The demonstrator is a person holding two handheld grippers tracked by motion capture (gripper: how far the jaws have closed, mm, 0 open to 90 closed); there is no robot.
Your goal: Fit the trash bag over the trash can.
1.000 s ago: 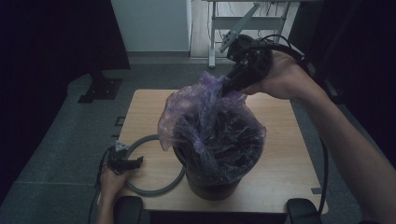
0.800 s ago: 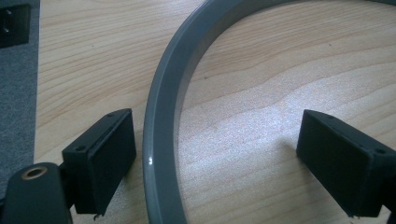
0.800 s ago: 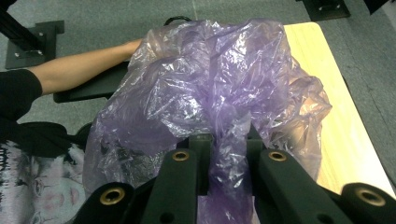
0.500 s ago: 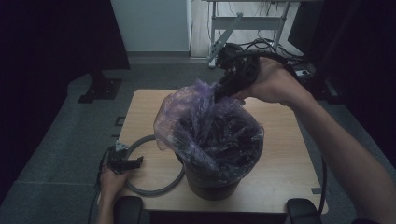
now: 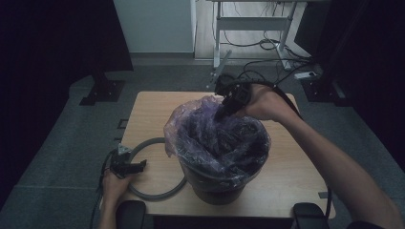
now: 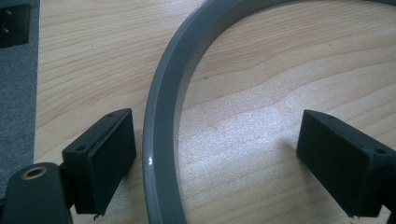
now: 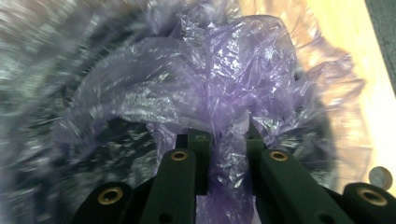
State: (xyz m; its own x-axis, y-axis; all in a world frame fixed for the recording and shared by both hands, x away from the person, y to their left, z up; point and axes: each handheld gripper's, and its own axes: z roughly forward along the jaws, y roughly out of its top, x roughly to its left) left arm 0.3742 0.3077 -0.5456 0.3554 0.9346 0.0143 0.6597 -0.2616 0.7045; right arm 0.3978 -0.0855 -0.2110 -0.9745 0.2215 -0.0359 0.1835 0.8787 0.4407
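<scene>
One bin (image 5: 217,186), one purple liner bag (image 5: 215,136), one grey retaining ring (image 5: 155,191) on the tabletop (image 5: 291,176). We judge the step in hand to be seating the bag: our right hand-held gripper (image 7: 223,140) pinches a fold of it at the bin's far rim. Left hand-held gripper (image 6: 215,154) spread wide astride the ring, not clamped. Next move likely calls for draping the bag over the rim, then lifting the ring.

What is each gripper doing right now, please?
Left gripper: open, jaws straddling the grey ring on the table.
Right gripper: shut on the purple bag in the bucket.
</scene>
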